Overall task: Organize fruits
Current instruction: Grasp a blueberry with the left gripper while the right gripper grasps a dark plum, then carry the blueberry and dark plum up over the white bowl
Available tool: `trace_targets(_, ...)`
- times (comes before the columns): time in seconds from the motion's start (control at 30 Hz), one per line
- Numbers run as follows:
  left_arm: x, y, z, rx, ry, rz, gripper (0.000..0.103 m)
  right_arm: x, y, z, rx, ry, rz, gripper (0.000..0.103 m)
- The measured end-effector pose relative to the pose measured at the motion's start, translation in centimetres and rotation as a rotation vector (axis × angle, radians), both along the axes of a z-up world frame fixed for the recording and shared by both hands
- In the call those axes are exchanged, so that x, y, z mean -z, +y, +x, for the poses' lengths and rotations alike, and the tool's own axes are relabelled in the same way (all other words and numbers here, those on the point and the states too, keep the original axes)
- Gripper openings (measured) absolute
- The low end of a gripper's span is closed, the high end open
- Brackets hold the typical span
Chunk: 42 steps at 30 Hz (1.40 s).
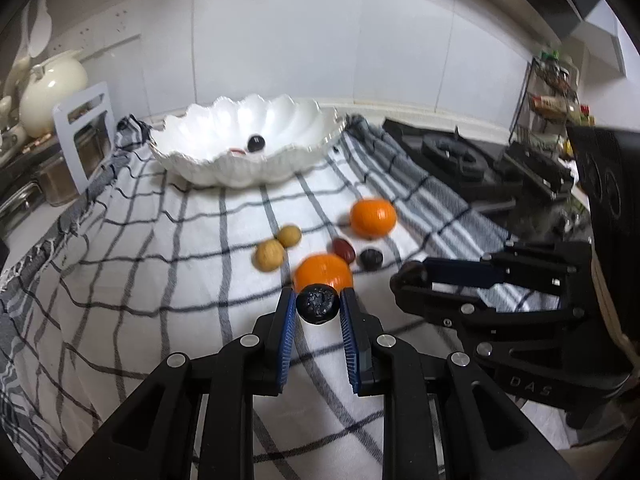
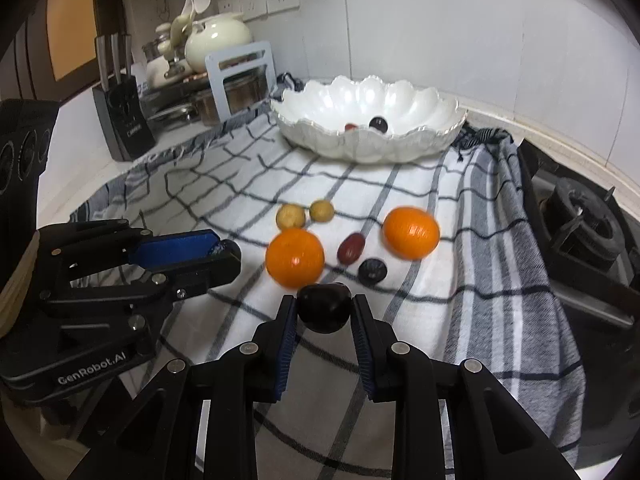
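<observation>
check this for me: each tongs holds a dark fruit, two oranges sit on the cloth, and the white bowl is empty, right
Not quite. The bowl is not empty: the right wrist view shows a dark round fruit and a reddish one inside it. The rest holds: the left tongs and the right tongs each grip a dark fruit, and two oranges sit on the cloth.

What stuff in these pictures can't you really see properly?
- Red fruit in the white bowl: left wrist view, mostly hidden by the bowl's rim.
- Near orange: left wrist view, bottom covered by the wrinkled dark fruit in the left tool.
- Spice rack: too small and blurred.
</observation>
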<state>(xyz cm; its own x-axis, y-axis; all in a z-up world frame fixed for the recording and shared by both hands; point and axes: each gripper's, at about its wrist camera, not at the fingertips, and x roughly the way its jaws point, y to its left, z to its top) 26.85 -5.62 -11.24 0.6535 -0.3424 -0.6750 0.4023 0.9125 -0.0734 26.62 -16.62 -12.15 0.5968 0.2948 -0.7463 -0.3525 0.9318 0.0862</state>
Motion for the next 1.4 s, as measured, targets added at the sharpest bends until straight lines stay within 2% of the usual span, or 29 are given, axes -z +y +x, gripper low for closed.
trace_targets(0.9, -7.7, 1.6, 0.8, -0.109, -0.208, -0.076, 0.023, -8.1, -0.6, 1.4, 0.071, -0.263, 0.081, 0.029)
trace_targets(1.4, -11.2, 1.8, 3.9, -0.147, -0.305, -0.063, 0.023, -11.6, -0.4, 4.9, 0.119, -0.354, 0.112, 0.029)
